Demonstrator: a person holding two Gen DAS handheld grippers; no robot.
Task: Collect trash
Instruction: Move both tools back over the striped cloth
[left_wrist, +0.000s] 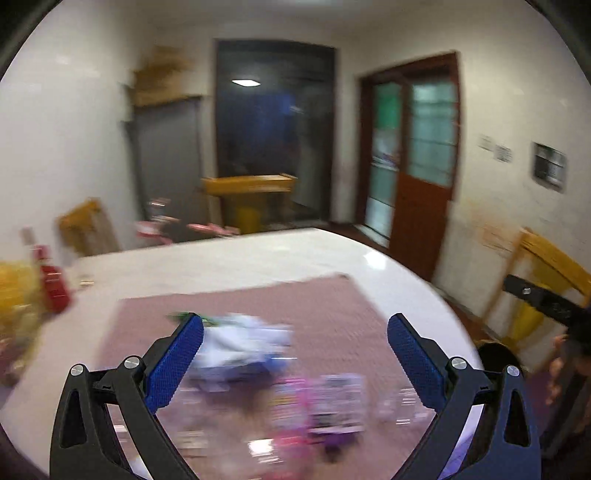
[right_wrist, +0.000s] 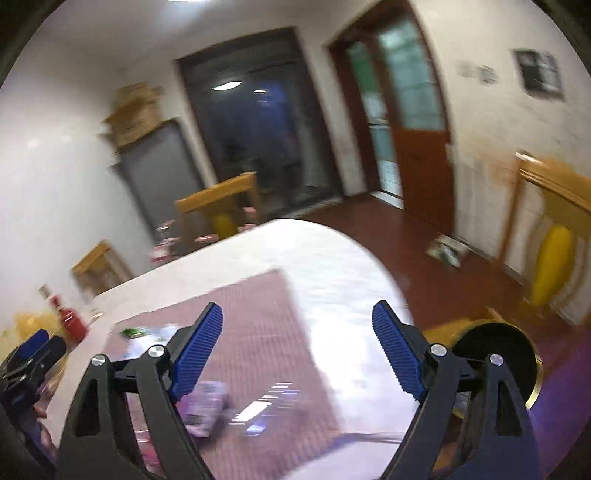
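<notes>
Both views are motion-blurred. In the left wrist view my left gripper (left_wrist: 295, 328) is open and empty above a pink mat (left_wrist: 325, 306) on a white table (left_wrist: 229, 258). A crumpled white and blue wrapper (left_wrist: 243, 343) lies between its fingers, farther ahead. Pink and purple wrappers (left_wrist: 317, 402) lie nearer. In the right wrist view my right gripper (right_wrist: 297, 317) is open and empty over the mat (right_wrist: 255, 332). A purple wrapper (right_wrist: 207, 406) lies by its left finger. A white and green wrapper (right_wrist: 147, 332) lies at the mat's far left. A black round bin (right_wrist: 498, 354) stands right of the table.
A red bottle (left_wrist: 53, 284) and yellow items (left_wrist: 14, 295) stand at the table's left. Wooden chairs (left_wrist: 251, 192) stand around the table. A brown door (left_wrist: 417, 155) is on the right wall. The other gripper (right_wrist: 29, 354) shows at the left edge of the right wrist view.
</notes>
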